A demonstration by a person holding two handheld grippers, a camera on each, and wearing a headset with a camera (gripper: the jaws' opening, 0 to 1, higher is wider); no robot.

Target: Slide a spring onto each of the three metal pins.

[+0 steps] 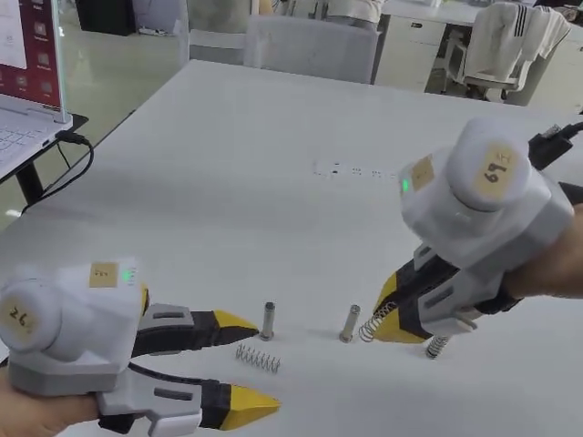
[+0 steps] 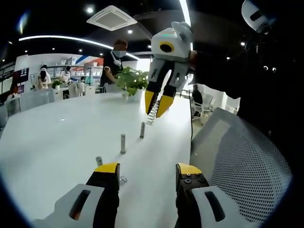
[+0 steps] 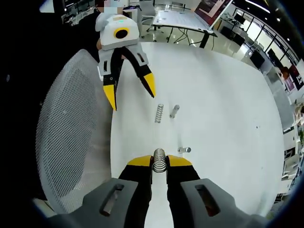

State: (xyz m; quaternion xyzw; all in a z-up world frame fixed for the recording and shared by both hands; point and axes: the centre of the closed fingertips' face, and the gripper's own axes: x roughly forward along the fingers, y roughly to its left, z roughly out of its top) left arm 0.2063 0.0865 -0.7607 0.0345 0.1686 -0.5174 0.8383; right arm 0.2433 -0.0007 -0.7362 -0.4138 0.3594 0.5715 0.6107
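Observation:
Two bare metal pins stand upright on the white table (image 1: 273, 182), one (image 1: 268, 320) to the left and one (image 1: 350, 323) in the middle. A loose spring (image 1: 258, 358) lies flat in front of the left pin, between the fingers of my open left gripper (image 1: 244, 364). My right gripper (image 1: 383, 319) is shut on a second spring (image 1: 372, 322), tilted, just right of the middle pin. A third spring (image 1: 437, 346) stands upright under the right gripper, and what it sits on is hidden. In the right gripper view the held spring (image 3: 160, 159) sits between the shut jaws.
A laptop (image 1: 23, 82) with a cable stands on a side stand at far left. Chairs (image 1: 310, 45) line the table's far edge. A mesh chair back (image 2: 237, 161) is close beside the near edge of the table.

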